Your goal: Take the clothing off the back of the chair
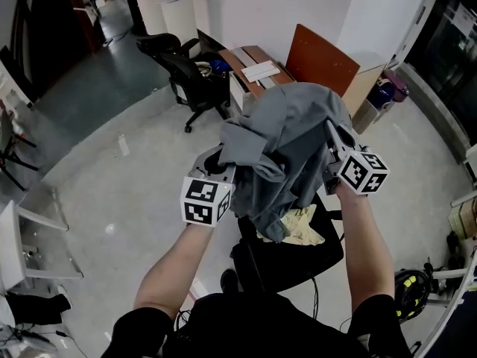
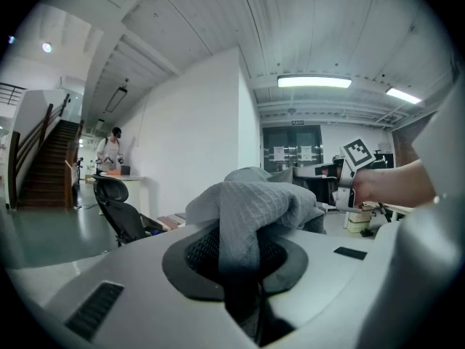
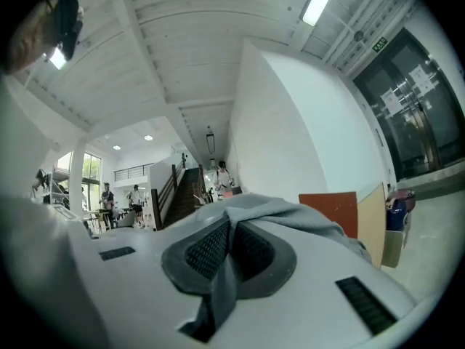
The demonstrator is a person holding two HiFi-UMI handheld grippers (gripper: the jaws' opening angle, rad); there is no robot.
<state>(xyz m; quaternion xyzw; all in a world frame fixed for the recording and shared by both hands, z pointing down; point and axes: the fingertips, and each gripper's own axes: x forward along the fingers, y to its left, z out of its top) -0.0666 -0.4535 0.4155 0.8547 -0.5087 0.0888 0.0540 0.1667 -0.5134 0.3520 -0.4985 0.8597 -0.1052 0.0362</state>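
A grey garment [image 1: 287, 148] hangs bunched in the air between my two grippers, above a black chair [image 1: 298, 259]. At its left edge my left gripper [image 1: 227, 176] is shut on a thick fold of it. In the left gripper view that fold [image 2: 251, 217] bulges out from between the pads of the left gripper [image 2: 243, 267]. At the garment's right side my right gripper [image 1: 332, 155] is shut on a thin fold. In the right gripper view the cloth [image 3: 290, 213] runs into the narrow slit of the right gripper [image 3: 231, 257]. Both sets of fingertips are buried in cloth in the head view.
A pale yellow cloth [image 1: 302, 230] lies on the black chair under the garment. Behind stand another black office chair [image 1: 182, 69], a desk [image 1: 253, 69] and a brown board [image 1: 320, 58]. People stand far off by the stairs [image 3: 218, 177]. A white shelf [image 1: 37, 230] is at the left.
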